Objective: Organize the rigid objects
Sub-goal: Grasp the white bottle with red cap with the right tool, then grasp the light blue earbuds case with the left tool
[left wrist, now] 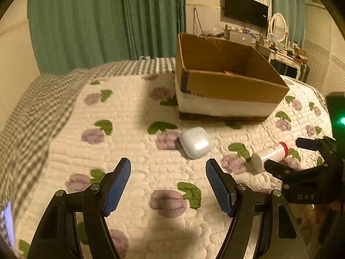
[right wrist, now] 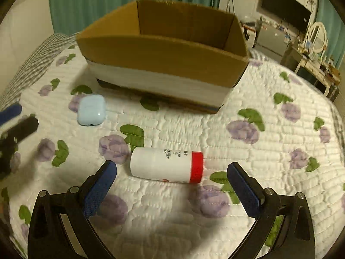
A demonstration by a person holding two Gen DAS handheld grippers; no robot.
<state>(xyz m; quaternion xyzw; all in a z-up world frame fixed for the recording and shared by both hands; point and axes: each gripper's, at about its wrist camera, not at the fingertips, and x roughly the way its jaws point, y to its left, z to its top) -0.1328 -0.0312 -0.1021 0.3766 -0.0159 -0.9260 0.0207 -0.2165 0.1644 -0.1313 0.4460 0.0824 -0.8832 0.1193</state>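
Note:
A pale blue earbud case (left wrist: 195, 142) lies on the quilt just beyond my open, empty left gripper (left wrist: 168, 166); it also shows in the right wrist view (right wrist: 91, 110). A white bottle with a red cap (right wrist: 167, 165) lies on its side just ahead of my open, empty right gripper (right wrist: 172, 168), between the spread fingers' line. The bottle also shows in the left wrist view (left wrist: 269, 154), with the right gripper (left wrist: 282, 153) around it. An open cardboard box (left wrist: 226, 86) stands on the bed behind both objects and shows in the right wrist view too (right wrist: 163, 60).
Everything rests on a white quilted bedspread with purple flowers (right wrist: 248, 129). A checked blanket (left wrist: 32, 112) lies along the left edge. Green curtains (left wrist: 97, 21) hang behind. A wall TV (left wrist: 245, 8) and a cluttered dresser (left wrist: 286, 56) stand at the far right.

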